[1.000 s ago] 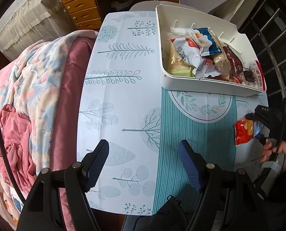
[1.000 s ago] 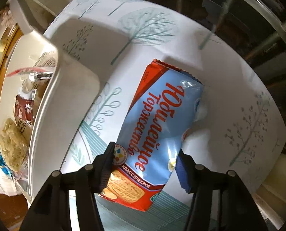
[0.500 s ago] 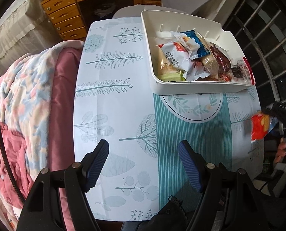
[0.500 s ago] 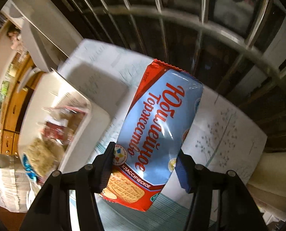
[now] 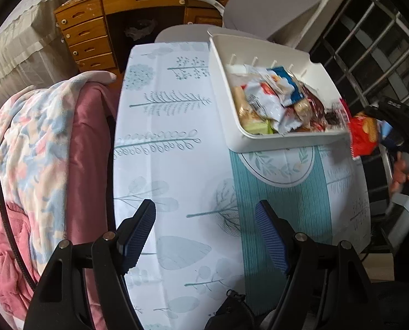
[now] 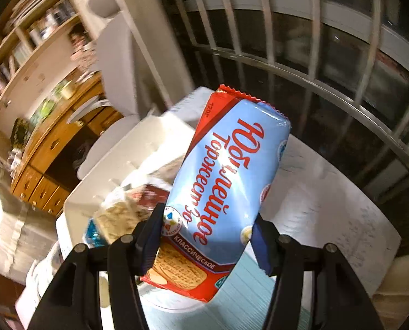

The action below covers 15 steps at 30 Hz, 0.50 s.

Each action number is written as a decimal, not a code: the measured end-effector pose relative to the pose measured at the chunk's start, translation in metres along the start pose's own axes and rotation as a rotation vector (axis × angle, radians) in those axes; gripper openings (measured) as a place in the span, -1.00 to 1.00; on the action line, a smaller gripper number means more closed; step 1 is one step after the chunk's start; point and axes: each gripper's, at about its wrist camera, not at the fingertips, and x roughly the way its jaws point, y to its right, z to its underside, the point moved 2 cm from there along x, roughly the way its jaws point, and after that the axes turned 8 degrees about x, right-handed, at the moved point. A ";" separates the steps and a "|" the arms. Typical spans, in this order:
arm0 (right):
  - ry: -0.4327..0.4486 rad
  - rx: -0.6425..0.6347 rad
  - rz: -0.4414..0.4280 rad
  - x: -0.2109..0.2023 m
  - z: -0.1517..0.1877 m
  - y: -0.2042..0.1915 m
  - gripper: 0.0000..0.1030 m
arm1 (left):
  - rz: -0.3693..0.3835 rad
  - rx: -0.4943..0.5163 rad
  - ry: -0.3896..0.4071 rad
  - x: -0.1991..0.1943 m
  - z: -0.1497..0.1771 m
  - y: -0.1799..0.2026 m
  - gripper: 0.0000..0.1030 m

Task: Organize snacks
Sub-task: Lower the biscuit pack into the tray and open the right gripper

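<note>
My right gripper is shut on a blue and red biscuit packet, held in the air beside the white tray of snacks. In the left wrist view the same packet hangs just off the tray's near right corner, with the right gripper and a hand behind it. The white tray at the table's far right holds several wrapped snacks. My left gripper hovers open over the tree-print tablecloth, nothing between its fingers.
A pink and floral blanket lies along the table's left side. A wooden desk with drawers and a grey chair stand beyond the table. Window bars run along the right.
The right gripper has lifted the biscuit packet off the table and carried it up toward the tray. The left gripper has drifted back toward the table's near edge, still open.
</note>
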 end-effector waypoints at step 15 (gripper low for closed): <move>0.012 -0.138 -0.041 0.032 0.009 -0.069 0.26 | -0.023 -0.071 0.018 -0.003 0.015 -0.053 0.43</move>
